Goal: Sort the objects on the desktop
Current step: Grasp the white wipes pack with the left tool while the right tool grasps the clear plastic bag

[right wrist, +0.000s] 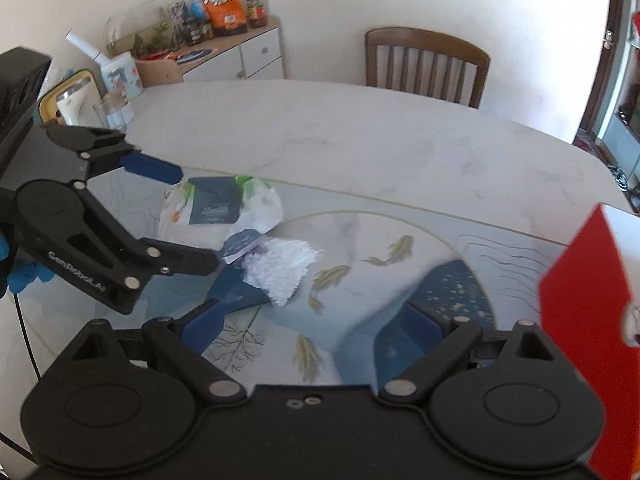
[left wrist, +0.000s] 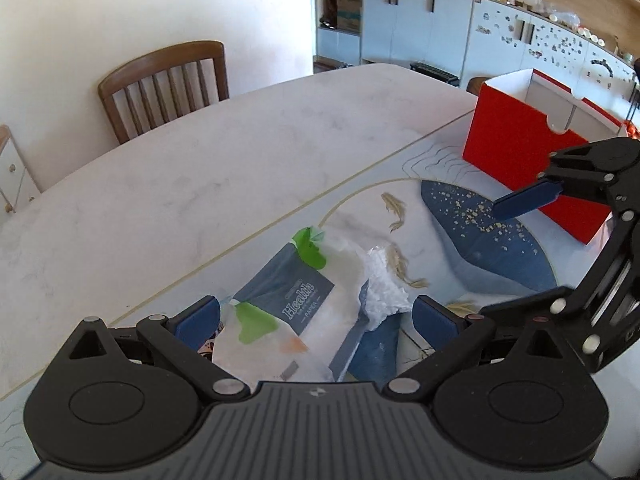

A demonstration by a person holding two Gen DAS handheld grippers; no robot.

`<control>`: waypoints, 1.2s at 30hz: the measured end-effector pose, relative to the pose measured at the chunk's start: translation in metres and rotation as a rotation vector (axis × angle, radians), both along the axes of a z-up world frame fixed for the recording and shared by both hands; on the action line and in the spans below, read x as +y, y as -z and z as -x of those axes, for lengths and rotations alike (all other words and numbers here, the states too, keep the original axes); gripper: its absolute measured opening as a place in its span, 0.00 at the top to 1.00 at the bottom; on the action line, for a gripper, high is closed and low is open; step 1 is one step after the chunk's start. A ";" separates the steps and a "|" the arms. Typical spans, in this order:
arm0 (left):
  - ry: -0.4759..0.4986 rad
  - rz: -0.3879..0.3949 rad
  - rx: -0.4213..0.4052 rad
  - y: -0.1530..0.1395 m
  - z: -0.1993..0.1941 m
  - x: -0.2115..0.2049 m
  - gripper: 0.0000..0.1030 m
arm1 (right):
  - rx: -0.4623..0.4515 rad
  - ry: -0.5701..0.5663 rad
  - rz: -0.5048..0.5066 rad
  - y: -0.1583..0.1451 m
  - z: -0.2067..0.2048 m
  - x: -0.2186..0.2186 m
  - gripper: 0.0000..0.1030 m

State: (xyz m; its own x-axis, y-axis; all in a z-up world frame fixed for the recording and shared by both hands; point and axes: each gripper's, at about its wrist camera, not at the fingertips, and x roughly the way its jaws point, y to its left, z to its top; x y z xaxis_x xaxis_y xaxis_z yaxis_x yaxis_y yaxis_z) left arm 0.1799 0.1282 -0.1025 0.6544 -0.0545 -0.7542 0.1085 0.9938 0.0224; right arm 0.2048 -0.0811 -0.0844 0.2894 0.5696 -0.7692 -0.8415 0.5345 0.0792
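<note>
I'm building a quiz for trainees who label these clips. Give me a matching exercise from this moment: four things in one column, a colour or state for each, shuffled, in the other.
Things:
1. tissue pack
2. box
3. chair
4. left gripper

Colour or state:
A. red outside, white inside, standing open at the top
B. brown wood, pushed up to the table's far side
C. jaws wide open on either side of the pack
D. torn open, white tissue spilling out

Pairs: 1-D, 2-A, 3-B, 4-C

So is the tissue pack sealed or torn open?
Torn open: white tissue spills from the tissue pack onto the mat.
</note>
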 end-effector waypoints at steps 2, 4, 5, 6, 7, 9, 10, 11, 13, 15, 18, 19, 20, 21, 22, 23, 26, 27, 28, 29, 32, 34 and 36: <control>0.016 -0.005 0.003 0.004 -0.004 0.001 0.00 | -0.002 -0.015 0.009 0.004 0.001 0.007 0.09; 0.025 -0.011 0.012 0.010 -0.009 0.003 0.00 | -0.003 -0.028 0.015 0.009 0.001 0.015 0.09; 0.023 -0.008 0.016 0.012 -0.011 0.004 0.00 | -0.004 -0.033 0.015 0.011 0.001 0.018 0.09; 0.017 -0.004 0.020 0.014 -0.013 0.006 0.00 | -0.008 -0.039 0.015 0.014 0.000 0.021 0.10; 0.014 0.007 0.027 0.016 -0.016 0.009 0.00 | -0.011 -0.044 0.021 0.017 0.000 0.025 0.10; 0.005 0.037 0.039 0.020 -0.020 0.014 0.00 | -0.013 -0.053 0.031 0.024 -0.001 0.031 0.12; 0.001 0.049 0.044 0.021 -0.022 0.016 0.00 | -0.009 -0.055 0.031 0.028 -0.002 0.033 0.12; -0.003 0.059 0.047 0.022 -0.024 0.017 0.00 | -0.006 -0.059 0.031 0.031 -0.003 0.036 0.12; -0.004 0.077 0.057 0.024 -0.027 0.020 0.00 | -0.020 -0.067 0.035 0.036 -0.004 0.041 0.13; -0.001 0.084 0.062 0.025 -0.029 0.021 0.00 | -0.031 -0.080 0.028 0.040 -0.004 0.045 0.14; 0.005 0.093 0.073 0.029 -0.033 0.023 0.00 | -0.044 -0.096 0.034 0.044 -0.007 0.052 0.17; 0.001 0.096 0.077 0.030 -0.034 0.023 0.00 | -0.053 -0.107 0.030 0.044 -0.007 0.055 0.17; -0.001 0.107 0.082 0.031 -0.035 0.025 0.00 | -0.058 -0.116 0.029 0.045 -0.007 0.056 0.18; -0.003 0.120 0.086 0.032 -0.036 0.027 0.00 | -0.062 -0.127 0.030 0.046 -0.007 0.059 0.19; -0.004 0.129 0.088 0.032 -0.037 0.028 0.00 | -0.064 -0.138 0.030 0.047 -0.007 0.061 0.20; -0.005 0.132 0.089 0.033 -0.038 0.028 0.00 | -0.064 -0.145 0.030 0.048 -0.007 0.062 0.21; -0.004 0.146 0.089 0.034 -0.039 0.030 0.01 | -0.062 -0.163 0.036 0.050 -0.008 0.067 0.23; -0.007 0.151 0.087 0.034 -0.039 0.031 0.01 | -0.063 -0.167 0.038 0.051 -0.008 0.069 0.24; -0.009 0.157 0.086 0.034 -0.039 0.031 0.02 | -0.062 -0.168 0.038 0.052 -0.009 0.070 0.24; -0.009 0.163 0.087 0.034 -0.040 0.032 0.04 | -0.057 -0.168 0.034 0.052 -0.010 0.069 0.25; -0.007 0.169 0.083 0.033 -0.040 0.031 0.15 | -0.057 -0.170 0.028 0.052 -0.013 0.068 0.29; -0.002 0.185 0.081 0.032 -0.040 0.030 0.23 | -0.054 -0.169 0.025 0.051 -0.014 0.068 0.32; -0.001 0.177 0.075 0.030 -0.040 0.028 0.30 | -0.053 -0.168 0.025 0.050 -0.015 0.069 0.35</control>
State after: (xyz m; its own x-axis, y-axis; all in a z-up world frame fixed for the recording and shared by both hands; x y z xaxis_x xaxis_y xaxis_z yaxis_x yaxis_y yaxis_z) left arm 0.2197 0.1558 -0.1323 0.5967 -0.1902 -0.7796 0.1022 0.9816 -0.1613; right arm 0.2195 -0.0126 -0.1349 0.2324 0.5942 -0.7700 -0.9219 0.3868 0.0202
